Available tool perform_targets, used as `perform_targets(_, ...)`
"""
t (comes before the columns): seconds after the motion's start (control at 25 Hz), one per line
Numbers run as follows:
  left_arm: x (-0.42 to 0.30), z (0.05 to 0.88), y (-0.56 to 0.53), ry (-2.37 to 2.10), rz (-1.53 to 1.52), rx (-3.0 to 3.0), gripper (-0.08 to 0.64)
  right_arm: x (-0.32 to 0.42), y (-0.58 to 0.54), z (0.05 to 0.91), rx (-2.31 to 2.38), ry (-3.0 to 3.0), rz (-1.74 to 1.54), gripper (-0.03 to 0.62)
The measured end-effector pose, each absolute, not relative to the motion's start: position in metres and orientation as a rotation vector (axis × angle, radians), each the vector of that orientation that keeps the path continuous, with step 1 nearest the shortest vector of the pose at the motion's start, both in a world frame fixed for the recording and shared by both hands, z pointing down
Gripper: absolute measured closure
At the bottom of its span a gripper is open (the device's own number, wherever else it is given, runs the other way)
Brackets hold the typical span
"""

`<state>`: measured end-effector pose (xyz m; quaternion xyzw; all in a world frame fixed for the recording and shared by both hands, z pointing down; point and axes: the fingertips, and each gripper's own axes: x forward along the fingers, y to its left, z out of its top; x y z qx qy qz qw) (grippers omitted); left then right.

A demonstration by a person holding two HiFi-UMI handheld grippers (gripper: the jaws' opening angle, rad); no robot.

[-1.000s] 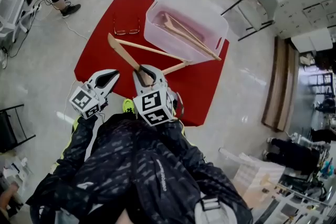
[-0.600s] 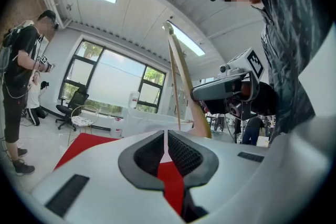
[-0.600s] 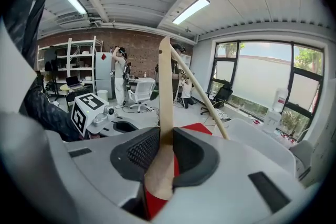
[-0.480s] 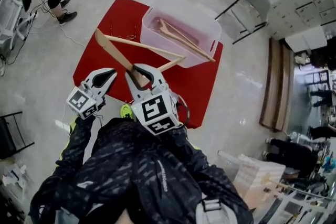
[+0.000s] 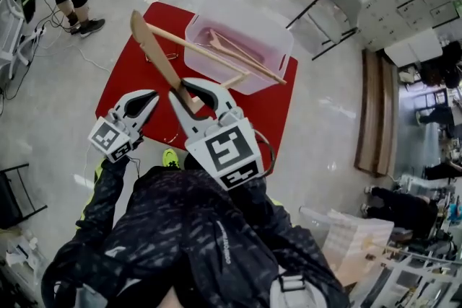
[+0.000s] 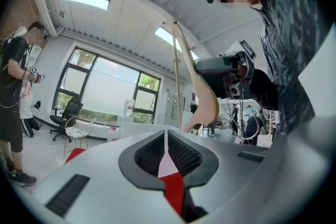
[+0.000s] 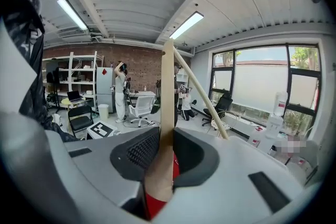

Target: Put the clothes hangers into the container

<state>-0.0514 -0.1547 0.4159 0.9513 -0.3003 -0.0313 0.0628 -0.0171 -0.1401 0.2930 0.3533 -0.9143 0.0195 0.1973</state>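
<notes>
While the right gripper (image 5: pixel 193 96) clamps one arm of a wooden hanger (image 5: pixel 155 47), its jaws partly apart and pressed on the wood, the hanger is held above the red table (image 5: pixel 126 79). Its bar reaches over the clear container (image 5: pixel 283 47), where another hanger (image 5: pixel 229 44) lies. Left gripper (image 5: pixel 143 101): jaws together, empty.

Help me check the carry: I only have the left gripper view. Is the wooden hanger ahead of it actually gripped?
Observer: Yes. The right gripper is shut on one arm of the hanger.
Operator: Where is the container?
Observer: The clear container sits on the red table, beyond both grippers in the head view.
Operator: Is it empty?
Observer: No, another wooden hanger lies inside it.
</notes>
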Motion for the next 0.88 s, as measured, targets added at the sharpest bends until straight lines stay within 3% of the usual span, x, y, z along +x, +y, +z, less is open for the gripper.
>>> perform_targets(0.28, -0.037, 0.408, -0.154, -0.88, -0.114, 2.889, 0.548, -0.014, -0.139, 0.265, 0.979, -2.588, -0.008, 0.505)
perform_targets(0.88, -0.021, 0.379, -0.174, -0.884, -0.105, 2.945, 0.548, 0.067, -0.241, 0.27, 1.0, -2.464, -0.058, 0.505)
